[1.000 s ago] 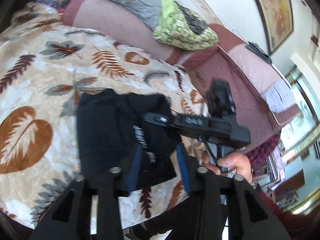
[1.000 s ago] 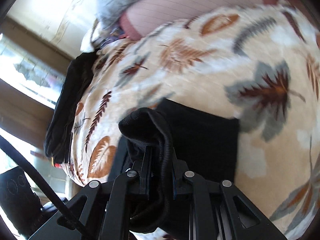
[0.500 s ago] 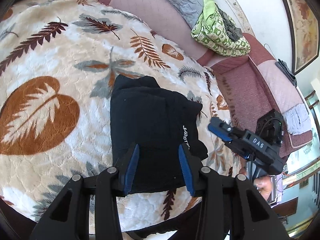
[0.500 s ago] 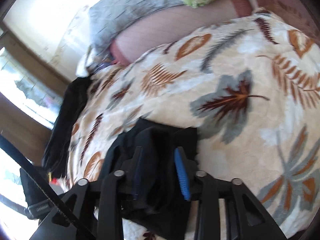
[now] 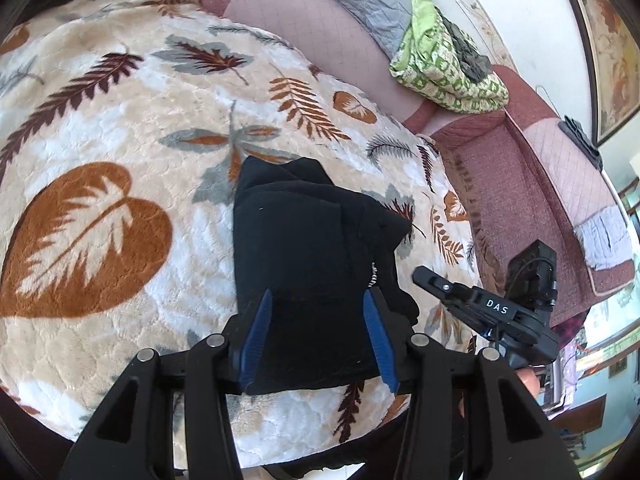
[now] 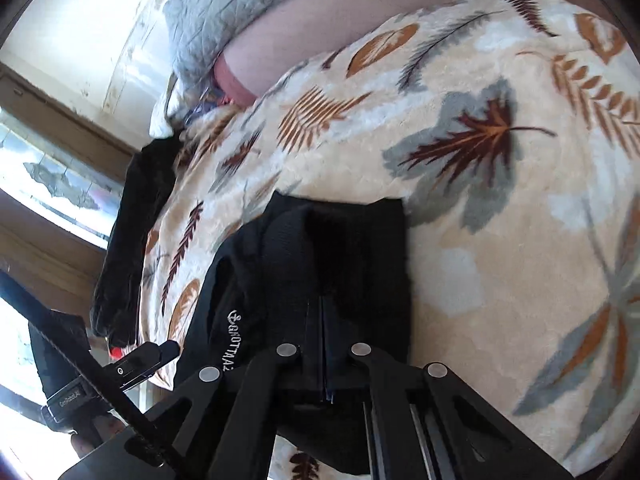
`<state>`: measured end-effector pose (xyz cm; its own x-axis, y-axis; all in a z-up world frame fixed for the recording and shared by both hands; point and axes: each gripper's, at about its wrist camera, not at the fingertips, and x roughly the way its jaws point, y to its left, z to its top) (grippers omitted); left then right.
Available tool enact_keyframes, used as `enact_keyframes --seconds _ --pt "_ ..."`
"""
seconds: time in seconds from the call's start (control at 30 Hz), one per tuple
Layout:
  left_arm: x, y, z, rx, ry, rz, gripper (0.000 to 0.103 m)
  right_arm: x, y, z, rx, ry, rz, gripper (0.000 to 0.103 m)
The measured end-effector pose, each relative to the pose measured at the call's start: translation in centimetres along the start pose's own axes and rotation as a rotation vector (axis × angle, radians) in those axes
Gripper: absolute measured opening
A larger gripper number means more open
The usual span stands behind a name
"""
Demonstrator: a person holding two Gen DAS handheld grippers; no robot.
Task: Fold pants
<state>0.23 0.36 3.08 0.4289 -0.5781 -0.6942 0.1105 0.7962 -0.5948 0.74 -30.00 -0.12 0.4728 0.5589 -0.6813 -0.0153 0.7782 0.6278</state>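
The black pants [image 5: 304,264] lie folded into a compact rectangle on the leaf-patterned blanket [image 5: 120,128]. My left gripper [image 5: 318,312] is open, its blue pads spread above the near edge of the bundle, holding nothing. My right gripper shows in the left wrist view [image 5: 428,278], off the bundle's right side. In the right wrist view the pants [image 6: 320,264] show a white logo, and my right gripper [image 6: 322,312] has its fingers pressed together with no cloth visible between them, over the bundle's near part.
A maroon sofa [image 5: 540,184] runs behind and to the right of the blanket, with a green patterned cushion [image 5: 444,64] and a grey quilt [image 5: 352,4] on it. A second dark garment [image 6: 132,240] lies at the blanket's far left edge near a window.
My right gripper let go of the bunched pants, opened, then closed empty. My left gripper drew back a little and stayed open. The pants now lie flat and folded.
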Motion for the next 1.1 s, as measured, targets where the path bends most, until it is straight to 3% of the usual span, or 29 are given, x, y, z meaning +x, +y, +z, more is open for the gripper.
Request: enact_keyframes --seconds 0.17,0.3,0.43,0.6,0.63,0.73,0.8,0.83,0.87,0.93,1.1 --pt "1.0 -2.0 0.1 0.071 0.016 0.013 0.046 -1.4 -2.6 0.0 0.071 -0.045 -0.048 0.001" --pt "1.4 -2.6 -0.2 0.088 0.016 0.020 0.047 -2.1 -2.1 0.2 0.063 -0.074 0.044 0.007" --pt "1.1 -2.2 -0.4 0.071 0.013 0.025 0.047 -0.8 0.3 0.8 -0.021 -0.087 0.050 0.033" --pt "0.5 -1.4 -0.5 0.049 0.004 0.039 0.048 2.7 1.8 1.8 -0.092 -0.067 0.010 0.035" --pt "0.5 -1.2 -0.5 0.043 0.004 0.038 0.048 3.3 1.9 1.9 -0.101 -0.062 0.009 0.039" --pt "0.6 -0.8 -0.6 0.031 0.006 0.042 0.049 4.5 2.0 1.7 -0.097 -0.039 0.049 0.043" --pt "0.6 -0.8 -0.5 0.031 0.004 0.044 0.050 4.6 2.5 1.3 -0.108 -0.016 0.080 0.034" --pt "0.6 -0.9 -0.3 0.036 0.002 0.043 0.050 4.5 2.6 1.1 -0.113 -0.006 0.089 0.016" --pt "0.7 -1.0 -0.2 0.041 0.003 0.040 0.050 4.0 2.5 1.0 -0.105 -0.001 0.103 0.009" --pt "0.9 -1.5 0.0 0.059 0.003 0.038 0.050 3.0 2.0 1.1 -0.069 -0.013 0.135 0.004" --pt "1.9 -3.0 -0.2 0.118 0.012 0.023 0.051 -0.5 -0.1 1.8 0.013 -0.088 0.129 0.003"
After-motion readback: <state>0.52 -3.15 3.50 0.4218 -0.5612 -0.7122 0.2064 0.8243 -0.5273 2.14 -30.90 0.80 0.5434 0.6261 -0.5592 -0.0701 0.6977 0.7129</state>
